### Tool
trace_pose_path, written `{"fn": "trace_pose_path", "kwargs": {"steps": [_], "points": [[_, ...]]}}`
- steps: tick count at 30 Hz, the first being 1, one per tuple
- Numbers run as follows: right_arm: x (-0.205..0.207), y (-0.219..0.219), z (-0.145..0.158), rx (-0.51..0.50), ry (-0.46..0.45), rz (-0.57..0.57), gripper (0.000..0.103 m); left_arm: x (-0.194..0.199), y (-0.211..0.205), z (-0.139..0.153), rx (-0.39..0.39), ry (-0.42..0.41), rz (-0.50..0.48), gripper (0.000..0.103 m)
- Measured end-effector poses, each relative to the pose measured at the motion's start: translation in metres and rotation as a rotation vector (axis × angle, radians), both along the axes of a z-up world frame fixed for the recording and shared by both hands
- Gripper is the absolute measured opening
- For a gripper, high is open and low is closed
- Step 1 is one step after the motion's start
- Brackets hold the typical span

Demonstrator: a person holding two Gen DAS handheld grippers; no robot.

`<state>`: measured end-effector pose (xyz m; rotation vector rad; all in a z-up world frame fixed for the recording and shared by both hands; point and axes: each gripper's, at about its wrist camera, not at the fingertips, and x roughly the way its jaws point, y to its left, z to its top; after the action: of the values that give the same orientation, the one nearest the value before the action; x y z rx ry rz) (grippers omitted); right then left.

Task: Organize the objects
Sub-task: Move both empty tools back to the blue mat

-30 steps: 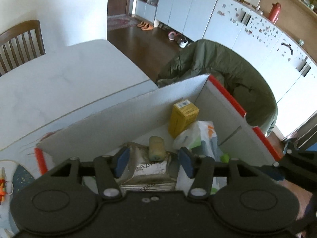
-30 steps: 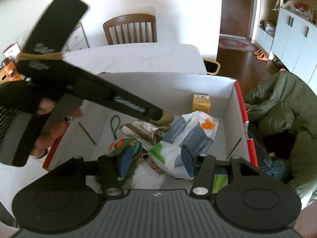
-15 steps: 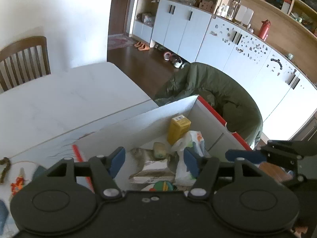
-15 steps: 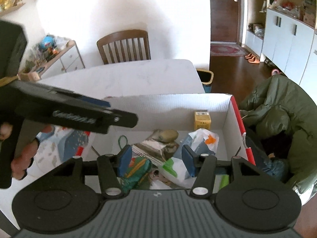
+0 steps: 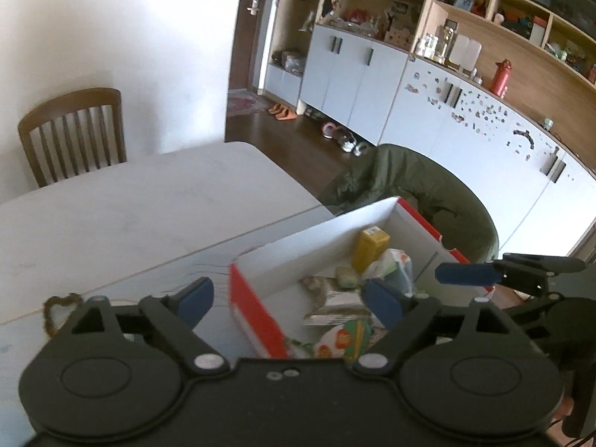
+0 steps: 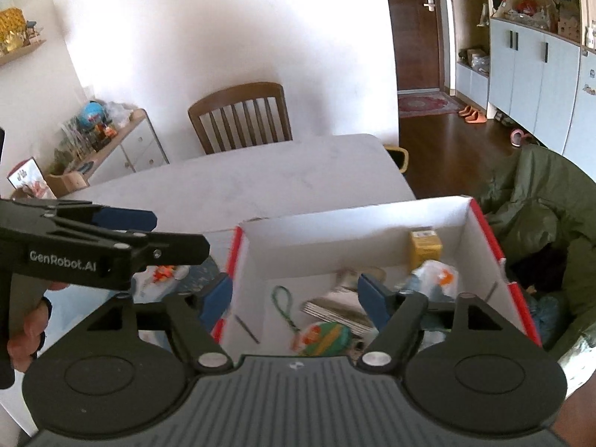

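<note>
Both claws are hanging above the table (image 6: 260,175) with nothing between their pads. The left claw (image 5: 288,294) is standing spread wide, its jaws straddling the near red-edged corner of the box (image 5: 327,246). The right claw (image 6: 296,298) is likewise spread and empty, looking down into the same box (image 6: 357,223).

The box is sitting at the table's edge beside a green coat (image 6: 540,201) draped at about three o'clock. It is serving as the collecting bin. A yellow carton (image 6: 424,247) is standing upright against the far wall at one o'clock from the right claw. A plastic bag (image 6: 434,277) is lying just in front of the carton. A stack of foil packets (image 6: 335,307) is lying flat in the middle, at twelve o'clock and below the right claw. A round colourful toy (image 6: 324,337) is lying nearest the camera, and a green cord (image 6: 283,305) is trailing at eleven o'clock.

Outside the box, small bits are lying on a patterned mat (image 6: 160,279) at ten o'clock from the right claw, under the left tool. A brownish loop (image 5: 59,309) is lying at nine o'clock from the left claw. Judging by the open jaws raised above the box, the next pickup probably lies among those loose pieces.
</note>
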<state>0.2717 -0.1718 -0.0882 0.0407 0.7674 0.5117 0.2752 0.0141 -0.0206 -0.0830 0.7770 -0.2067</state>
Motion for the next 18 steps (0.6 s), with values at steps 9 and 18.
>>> {"fn": "trace_pose_path", "kwargs": {"steps": [9, 18], "points": [[-0.013, 0.043, 0.010, 0.040, -0.033, -0.003, 0.081, -0.023, 0.050, 0.012, -0.002, -0.053, 0.064, 0.102], [-0.025, 0.089, 0.015, 0.061, -0.042, 0.032, 0.084, -0.045, 0.101, 0.017, -0.002, -0.094, 0.123, 0.103]]}}
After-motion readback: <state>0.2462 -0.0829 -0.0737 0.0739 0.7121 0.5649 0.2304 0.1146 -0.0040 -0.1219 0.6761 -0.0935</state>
